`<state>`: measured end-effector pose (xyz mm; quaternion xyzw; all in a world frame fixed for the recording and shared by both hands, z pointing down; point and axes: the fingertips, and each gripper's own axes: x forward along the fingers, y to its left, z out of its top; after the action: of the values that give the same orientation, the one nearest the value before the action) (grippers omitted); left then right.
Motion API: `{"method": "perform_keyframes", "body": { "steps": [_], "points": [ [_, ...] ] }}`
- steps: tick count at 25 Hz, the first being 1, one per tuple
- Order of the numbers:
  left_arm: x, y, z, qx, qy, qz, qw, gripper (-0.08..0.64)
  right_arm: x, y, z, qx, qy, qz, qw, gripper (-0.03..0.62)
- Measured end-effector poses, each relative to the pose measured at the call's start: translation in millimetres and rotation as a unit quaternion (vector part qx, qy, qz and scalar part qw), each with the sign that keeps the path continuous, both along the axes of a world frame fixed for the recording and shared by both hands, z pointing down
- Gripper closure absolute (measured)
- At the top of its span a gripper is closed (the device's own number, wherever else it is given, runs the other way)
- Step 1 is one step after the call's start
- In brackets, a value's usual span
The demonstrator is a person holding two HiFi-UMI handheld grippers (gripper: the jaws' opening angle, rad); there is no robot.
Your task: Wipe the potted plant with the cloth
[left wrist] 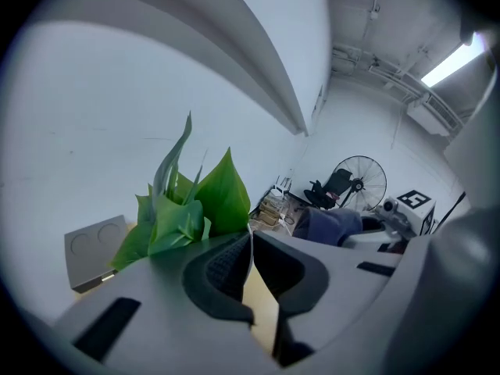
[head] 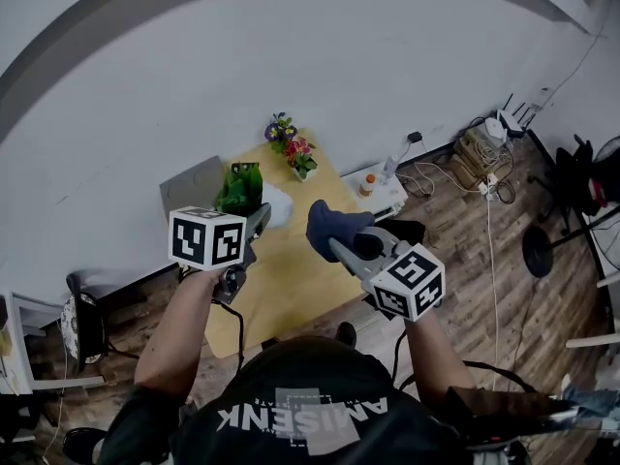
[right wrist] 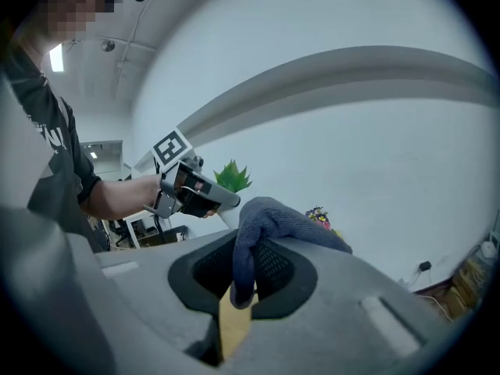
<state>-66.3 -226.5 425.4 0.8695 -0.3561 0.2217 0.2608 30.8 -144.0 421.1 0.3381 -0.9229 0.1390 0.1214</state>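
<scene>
Yellow wooden table [head: 291,274], at its far end a flower pot [head: 298,156], grey slab [head: 192,184] and potted plant [head: 240,188].

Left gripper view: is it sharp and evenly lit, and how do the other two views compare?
Left gripper view: strong fisheye curving, dark corners, glare from the ceiling lamp, but the plant is sharp. Right gripper view: same curving; the cloth in the right tongs is sharp. Head view: soft even light, no hard shadows on the table.
</scene>
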Motion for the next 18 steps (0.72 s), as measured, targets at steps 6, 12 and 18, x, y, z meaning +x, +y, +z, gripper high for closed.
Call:
{"method": "perform_keyframes", "body": {
  "steps": [6,12,18],
  "points": [
    [-26.9,-5.7,30.9,0.013,-0.063,-0.023,0.9977,0.548,16.0,-7.1,-6.8,0.007,-0.015,0.024,1.000,0.565],
    [-60.6,-21.9,73.7,0.021,-0.172,-0.021,0.9847,0.546,23.5,-30.9,-10.9,0.008,-0.019,0.031,0.999,0.565],
    [-78.4,-34.6,124.3,0.016,-0.244,0.007,0.9697,0.545,19.9,-52.9,-6.5,-0.002,-0.019,0.026,0.999,0.565]
  ]
}}
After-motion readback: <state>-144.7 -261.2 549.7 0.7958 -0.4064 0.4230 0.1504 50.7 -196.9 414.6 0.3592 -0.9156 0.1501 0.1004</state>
